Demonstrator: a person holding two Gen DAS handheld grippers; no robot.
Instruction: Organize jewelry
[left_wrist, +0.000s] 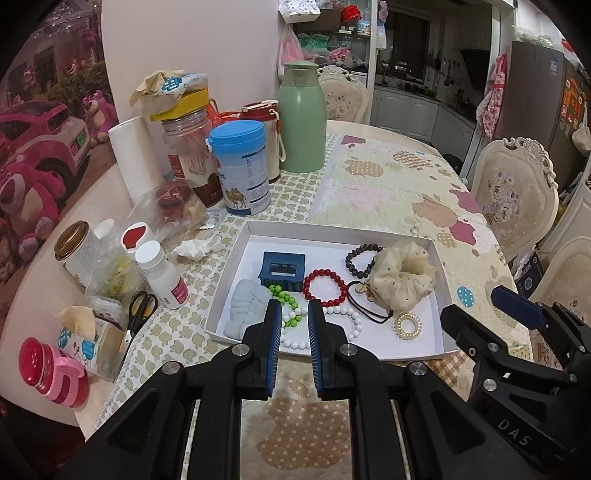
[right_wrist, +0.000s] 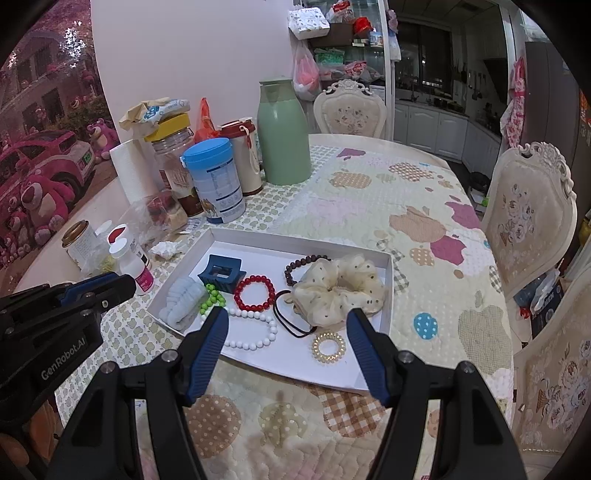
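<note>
A shallow white tray (right_wrist: 207, 242) sits on the worktop (right_wrist: 369, 206) and holds the jewelry and hair pieces. At its far left a blue claw clip (right_wrist: 221, 273) stands beside a pale blue scrunchie (right_wrist: 183, 301), with a green bead bracelet (right_wrist: 211, 295) just in front of the clip. A red bead bracelet (right_wrist: 255, 293) lies in the middle, and a dark brown bead bracelet (right_wrist: 299, 267) behind it runs partly under a large cream scrunchie (right_wrist: 340, 288). Nearer the front edge are a white bead bracelet (right_wrist: 255, 332), a black hair tie (right_wrist: 291, 317) and a clear coil hair tie (right_wrist: 328, 347).

The left tongs (left_wrist: 293, 314) hover over the tray's near edge, above the white and green beads, with only a narrow gap between the pads and nothing gripped. The right tongs (right_wrist: 288, 321) are spread wide over the tray's front edge, empty, framing the white bracelet and the hair ties.

Beyond the tray's left side the worktop is crowded: a green thermos (right_wrist: 282, 136), a blue-lidded can (right_wrist: 214, 181), a paper towel roll (right_wrist: 131, 170), a white bottle (right_wrist: 135, 267) and scissors (left_wrist: 138, 310)
</note>
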